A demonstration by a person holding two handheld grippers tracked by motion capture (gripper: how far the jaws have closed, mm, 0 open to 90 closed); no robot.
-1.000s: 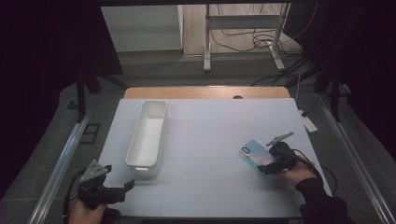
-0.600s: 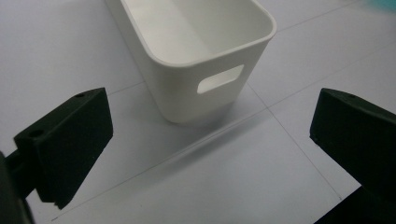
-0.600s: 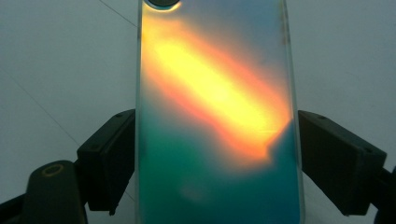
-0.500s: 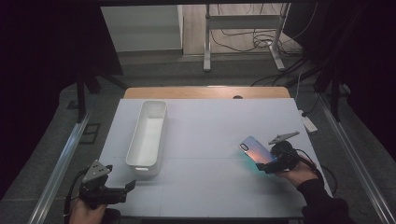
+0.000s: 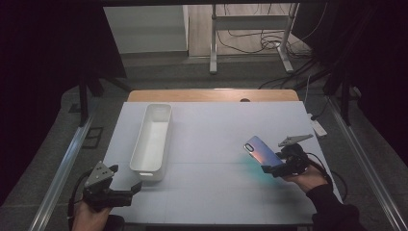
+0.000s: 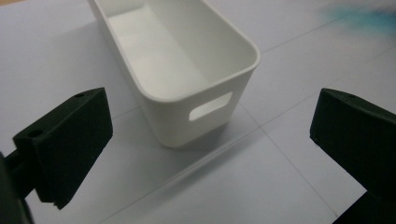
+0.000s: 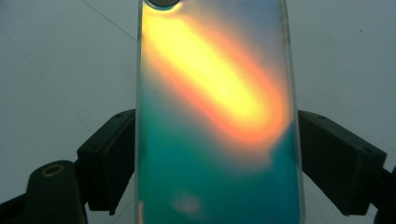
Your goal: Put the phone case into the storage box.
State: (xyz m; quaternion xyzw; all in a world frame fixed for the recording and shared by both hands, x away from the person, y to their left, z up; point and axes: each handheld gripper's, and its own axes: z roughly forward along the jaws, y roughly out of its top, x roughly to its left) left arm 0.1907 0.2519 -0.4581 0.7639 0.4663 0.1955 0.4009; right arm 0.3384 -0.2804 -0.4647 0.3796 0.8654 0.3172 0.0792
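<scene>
My right gripper is shut on a phone with an iridescent teal-and-orange back, held above the right side of the white table. In the right gripper view the phone stands between the two black jaws, which press on its long edges. My left gripper rests at the table's near left corner, open, with nothing between its jaws. A long white bin stands left of centre; in the left gripper view its near end with a handle slot lies just ahead of the open jaws.
A wooden strip runs along the table's far edge. Metal rails flank the table on both sides. A stand with cables is on the floor beyond. A small white block lies off the right edge.
The right gripper has carried the phone slightly left and up, tilting it more. The left gripper has stayed put.
</scene>
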